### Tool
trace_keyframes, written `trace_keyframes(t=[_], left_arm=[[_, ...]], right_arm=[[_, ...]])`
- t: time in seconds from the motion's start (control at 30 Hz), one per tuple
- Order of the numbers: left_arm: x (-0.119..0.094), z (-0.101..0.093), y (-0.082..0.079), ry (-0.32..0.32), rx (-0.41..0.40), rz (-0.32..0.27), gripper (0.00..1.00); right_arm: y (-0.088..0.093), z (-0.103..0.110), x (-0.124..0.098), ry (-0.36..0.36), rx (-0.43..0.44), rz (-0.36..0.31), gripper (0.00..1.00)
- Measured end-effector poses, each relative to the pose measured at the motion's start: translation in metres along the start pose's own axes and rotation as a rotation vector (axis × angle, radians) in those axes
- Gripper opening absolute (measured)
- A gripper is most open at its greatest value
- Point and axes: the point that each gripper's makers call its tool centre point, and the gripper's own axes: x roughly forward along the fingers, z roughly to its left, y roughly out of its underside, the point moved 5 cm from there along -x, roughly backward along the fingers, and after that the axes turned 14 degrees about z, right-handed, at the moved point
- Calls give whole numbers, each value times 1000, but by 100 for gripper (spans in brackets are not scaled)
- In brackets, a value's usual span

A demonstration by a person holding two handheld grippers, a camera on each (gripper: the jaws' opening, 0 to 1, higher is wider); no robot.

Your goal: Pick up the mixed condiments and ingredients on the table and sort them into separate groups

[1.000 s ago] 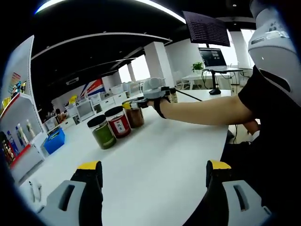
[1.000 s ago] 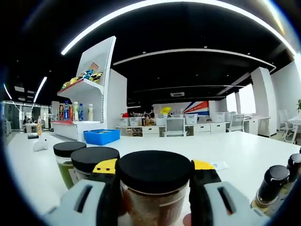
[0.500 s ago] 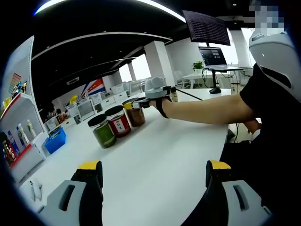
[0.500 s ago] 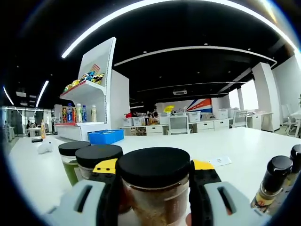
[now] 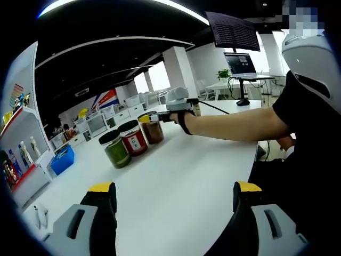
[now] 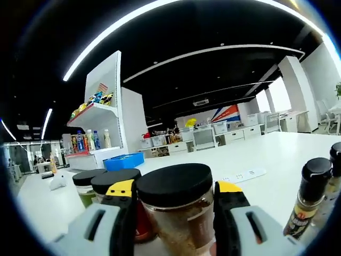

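Three black-lidded jars stand in a row on the white table [image 5: 181, 165]: a green jar [image 5: 116, 150], a red jar [image 5: 134, 140] and a brown jar [image 5: 153, 131]. My right gripper [image 5: 159, 117] reaches in on a person's arm and is shut on the brown jar. In the right gripper view that brown jar [image 6: 178, 218] sits between the yellow-tipped jaws of my right gripper [image 6: 175, 193], with the red jar [image 6: 113, 180] and green jar [image 6: 84, 179] just behind on the left. My left gripper [image 5: 174, 196] hangs open over bare table, well short of the jars.
Two dark sauce bottles [image 6: 308, 196] stand at the right of the brown jar. A power strip [image 6: 242, 175] lies farther back on the table. A blue bin [image 5: 61, 159] and stocked shelves [image 6: 98, 136] are at the far left. The person's body [image 5: 309, 160] is at the table's right edge.
The right gripper view has tilted a little, the brown jar still clamped in it. In the left gripper view the right hand has shifted slightly to the right. My left gripper has not moved.
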Motion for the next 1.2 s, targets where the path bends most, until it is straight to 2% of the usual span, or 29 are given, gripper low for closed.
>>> trace_keyframes(t=[0.83,0.97,1.1,1.2], left_arm=[[-1,-4,-6,-7,22,10,89],[-1,-5,-7,-6,24,10,89],[0,-5,-7,-15,32,19,89],[0,-6,-7,-15,35,21,89]], right_arm=[[6,3,-5,7,-28,39,52],[10,3,-9,5,-56,61,51],[18,4,-16,24,-133,122,49],[19,4,-20,24,-156,121,49]])
